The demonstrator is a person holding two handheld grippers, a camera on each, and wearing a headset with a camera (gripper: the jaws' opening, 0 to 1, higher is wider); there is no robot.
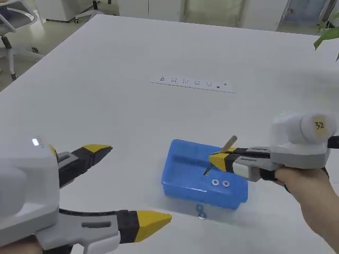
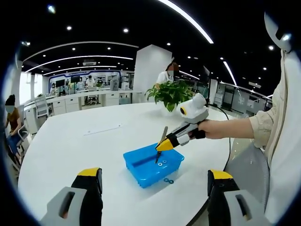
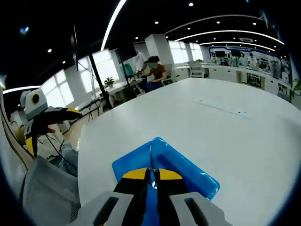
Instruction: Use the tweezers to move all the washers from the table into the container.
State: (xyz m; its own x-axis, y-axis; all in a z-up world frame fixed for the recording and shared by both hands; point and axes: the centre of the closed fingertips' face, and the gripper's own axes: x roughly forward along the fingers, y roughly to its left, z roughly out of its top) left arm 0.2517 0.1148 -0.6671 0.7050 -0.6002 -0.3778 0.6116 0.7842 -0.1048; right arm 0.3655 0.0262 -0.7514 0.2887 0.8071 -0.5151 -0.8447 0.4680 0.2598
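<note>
Right gripper (image 1: 217, 159), clamped on the tweezers (image 1: 207, 168), dips their tips into the blue container (image 1: 180, 159) by two washers (image 1: 220, 183), a drop-off I'd judge; next comes pinching the loose washers (image 1: 201, 211) on the table (image 1: 106, 95) just beside its near wall, while the left gripper (image 1: 137, 183) gapes idle.

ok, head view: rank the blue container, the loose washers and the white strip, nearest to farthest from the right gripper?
1. Blue container, directly under the right gripper.
2. Loose washers, just outside the container's near wall.
3. White strip, far across, mid-bench.
</note>
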